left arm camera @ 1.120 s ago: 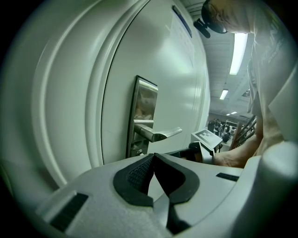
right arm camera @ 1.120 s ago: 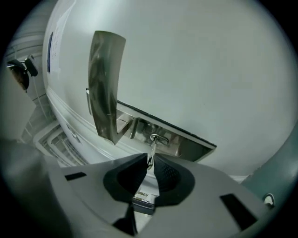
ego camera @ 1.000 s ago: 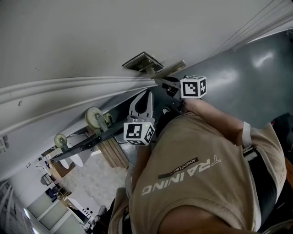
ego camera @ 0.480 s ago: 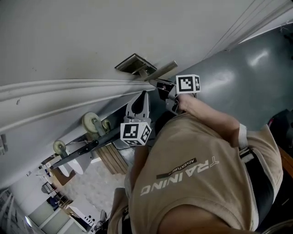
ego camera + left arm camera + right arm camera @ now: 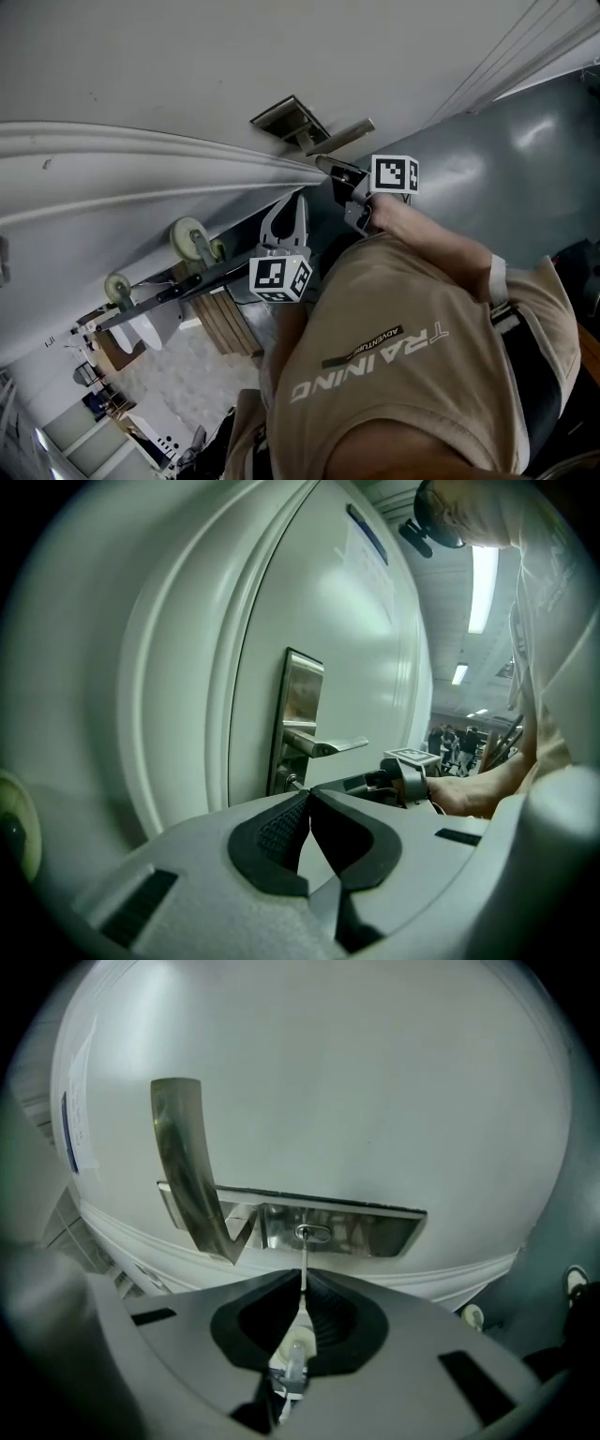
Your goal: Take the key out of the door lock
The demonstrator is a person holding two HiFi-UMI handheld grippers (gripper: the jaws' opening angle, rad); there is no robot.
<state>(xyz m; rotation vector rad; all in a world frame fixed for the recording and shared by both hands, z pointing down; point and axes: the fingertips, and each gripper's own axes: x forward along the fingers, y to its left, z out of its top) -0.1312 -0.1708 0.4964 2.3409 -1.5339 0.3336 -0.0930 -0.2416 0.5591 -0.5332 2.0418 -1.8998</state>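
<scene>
Both tongs are pressed together. The right tongs (image 5: pixel 302 1290) pinch the thin key (image 5: pixel 303 1258), whose far end reaches the lock (image 5: pixel 314 1234) straight ahead of them on the door (image 5: pixel 394 1091), just right of the lever handle (image 5: pixel 192 1171). The left tongs (image 5: pixel 307 797) hold nothing, hanging near the right pair and pointing toward the door.

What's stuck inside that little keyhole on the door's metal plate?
A key: its thin shaft runs from the keyhole into the right tongs, which are shut on it. Its tip, inside the keyhole, is covered.
</scene>
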